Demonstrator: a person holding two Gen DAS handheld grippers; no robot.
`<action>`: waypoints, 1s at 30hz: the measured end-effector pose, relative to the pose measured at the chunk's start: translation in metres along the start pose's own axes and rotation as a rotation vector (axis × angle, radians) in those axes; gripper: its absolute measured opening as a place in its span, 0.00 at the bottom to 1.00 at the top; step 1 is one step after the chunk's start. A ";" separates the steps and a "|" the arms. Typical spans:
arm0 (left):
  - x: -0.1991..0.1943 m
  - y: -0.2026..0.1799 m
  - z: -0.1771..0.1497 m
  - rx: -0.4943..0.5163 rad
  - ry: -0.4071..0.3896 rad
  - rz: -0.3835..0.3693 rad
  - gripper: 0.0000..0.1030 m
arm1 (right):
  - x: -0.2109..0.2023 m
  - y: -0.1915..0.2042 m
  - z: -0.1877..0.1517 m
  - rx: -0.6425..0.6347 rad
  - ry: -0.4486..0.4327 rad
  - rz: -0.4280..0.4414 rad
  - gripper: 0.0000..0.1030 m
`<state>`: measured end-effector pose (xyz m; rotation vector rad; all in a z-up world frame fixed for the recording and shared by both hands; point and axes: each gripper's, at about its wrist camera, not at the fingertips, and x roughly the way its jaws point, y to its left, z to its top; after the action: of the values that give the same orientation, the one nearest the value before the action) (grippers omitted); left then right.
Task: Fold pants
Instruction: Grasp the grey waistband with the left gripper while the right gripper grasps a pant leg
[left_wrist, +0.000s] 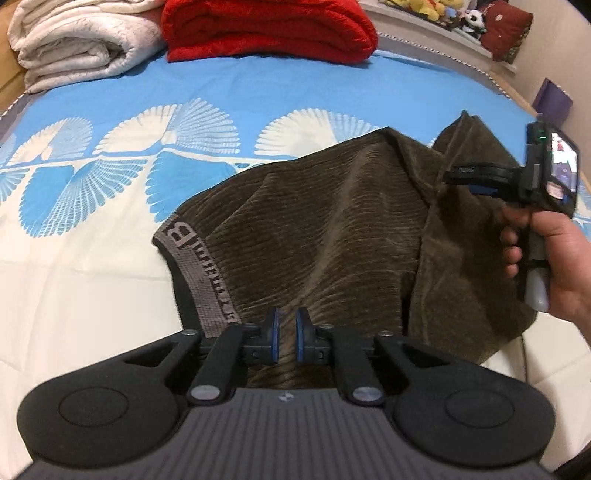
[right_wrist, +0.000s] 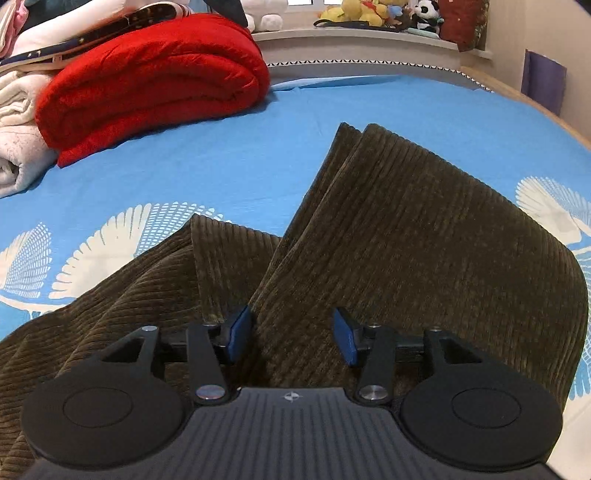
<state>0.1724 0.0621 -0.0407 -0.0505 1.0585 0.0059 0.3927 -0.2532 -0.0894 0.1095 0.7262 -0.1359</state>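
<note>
Dark olive corduroy pants (left_wrist: 332, 221) lie on the bed, their grey lettered waistband (left_wrist: 201, 275) to the left. My left gripper (left_wrist: 288, 330) sits at the waist end, its blue pads nearly together and pinching a ridge of the fabric. A hand (left_wrist: 554, 258) holds my right gripper (left_wrist: 460, 175) over the right part of the pants. In the right wrist view the pants (right_wrist: 424, 229) show a leg doubled over itself, and my right gripper (right_wrist: 291, 338) is open just above it, with cloth under the gap and the pads not pressing on it.
The bed sheet (left_wrist: 92, 277) is blue and cream with a fan pattern. A folded red blanket (left_wrist: 269, 29) and a white blanket (left_wrist: 74, 44) lie at the far edge. A shelf with plush toys (right_wrist: 373, 14) runs behind; a purple bag (right_wrist: 543, 81) stands at the right.
</note>
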 end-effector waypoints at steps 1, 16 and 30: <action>0.002 0.002 0.001 -0.007 0.006 0.006 0.17 | -0.001 0.000 0.000 -0.002 -0.001 0.000 0.43; 0.007 -0.008 -0.017 -0.092 0.070 -0.049 0.54 | -0.074 -0.044 -0.004 0.042 -0.007 0.122 0.25; 0.036 -0.009 -0.024 0.012 0.216 -0.024 0.82 | 0.000 0.015 -0.010 -0.089 0.053 0.011 0.60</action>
<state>0.1696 0.0513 -0.0829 -0.0535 1.2735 -0.0286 0.3889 -0.2369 -0.0961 0.0323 0.7837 -0.0908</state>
